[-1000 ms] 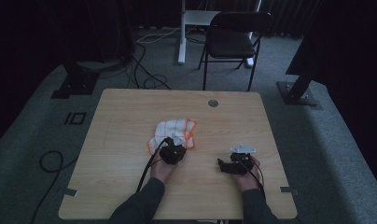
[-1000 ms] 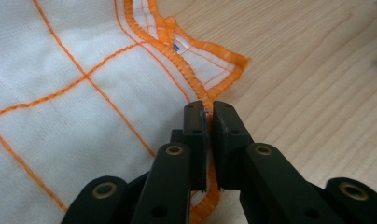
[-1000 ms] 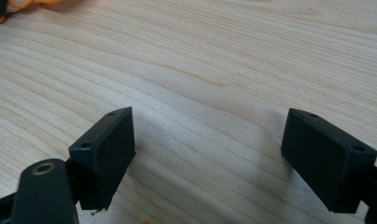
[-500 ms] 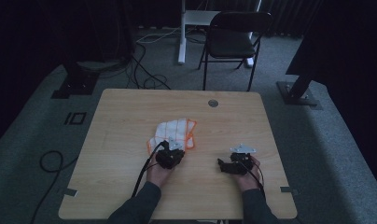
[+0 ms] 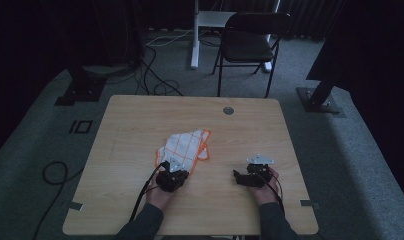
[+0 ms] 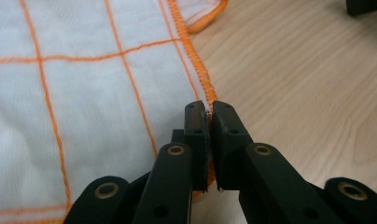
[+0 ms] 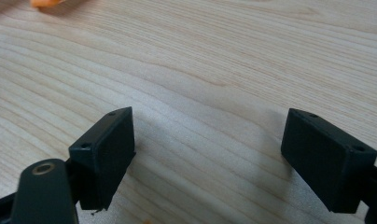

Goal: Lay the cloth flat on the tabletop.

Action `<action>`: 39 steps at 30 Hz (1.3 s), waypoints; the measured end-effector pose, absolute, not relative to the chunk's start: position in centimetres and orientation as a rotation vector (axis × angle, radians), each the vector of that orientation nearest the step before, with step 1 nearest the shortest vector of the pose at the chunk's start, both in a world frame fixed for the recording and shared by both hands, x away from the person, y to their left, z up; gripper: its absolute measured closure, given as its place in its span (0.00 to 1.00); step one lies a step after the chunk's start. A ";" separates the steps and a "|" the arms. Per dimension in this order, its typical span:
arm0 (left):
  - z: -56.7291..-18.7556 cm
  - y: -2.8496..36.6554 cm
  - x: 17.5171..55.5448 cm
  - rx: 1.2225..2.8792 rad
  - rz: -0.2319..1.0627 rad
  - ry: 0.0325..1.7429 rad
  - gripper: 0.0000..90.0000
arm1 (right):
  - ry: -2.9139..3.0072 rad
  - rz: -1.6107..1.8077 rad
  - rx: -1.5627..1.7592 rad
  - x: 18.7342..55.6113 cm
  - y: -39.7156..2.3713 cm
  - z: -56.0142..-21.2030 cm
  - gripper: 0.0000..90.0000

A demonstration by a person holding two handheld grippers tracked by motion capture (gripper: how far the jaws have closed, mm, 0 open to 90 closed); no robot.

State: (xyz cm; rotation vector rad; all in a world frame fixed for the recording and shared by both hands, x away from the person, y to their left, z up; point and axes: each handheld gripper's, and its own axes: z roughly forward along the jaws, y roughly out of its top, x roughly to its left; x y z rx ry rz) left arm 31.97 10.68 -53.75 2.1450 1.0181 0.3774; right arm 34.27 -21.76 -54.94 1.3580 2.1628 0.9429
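Observation:
A white cloth (image 5: 182, 145) with an orange grid and orange hem lies crumpled near the middle of the wooden table (image 5: 135, 117). My left gripper (image 5: 176, 165) sits at the cloth's near edge. In the left gripper view the cloth (image 6: 84, 88) spreads to the left, and the left gripper (image 6: 209, 109) is shut on its orange hem, which runs up between the jaws. My right gripper (image 5: 237, 176) rests to the right, apart from the cloth. In the right gripper view the right gripper (image 7: 210, 140) stands open over bare wood.
A round grommet (image 5: 228, 110) is set into the table near its far edge. Behind the table stand a dark folding chair (image 5: 250, 45) and a white post (image 5: 195, 35). Cables (image 5: 155, 87) trail over the grey floor at the left.
My left gripper has drawn back toward the person and slightly left, pulling the cloth's near edge along with it. The right gripper has not moved.

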 end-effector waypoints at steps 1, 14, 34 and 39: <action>-53.8 10.9 31.8 2.143 0.376 1.021 0.96 | 2.162 0.943 1.358 34.3 -21.8 -54.9 0.19; -53.9 12.7 30.8 2.132 0.386 1.034 0.95 | 2.160 0.977 1.370 34.0 -20.6 -54.1 0.57; -52.9 11.3 31.8 2.115 0.390 1.019 0.76 | 2.243 1.134 1.237 35.1 -13.8 -52.8 0.59; -52.9 9.4 33.2 2.146 0.418 1.016 0.68 | 2.253 1.144 1.236 35.3 -13.2 -53.0 0.58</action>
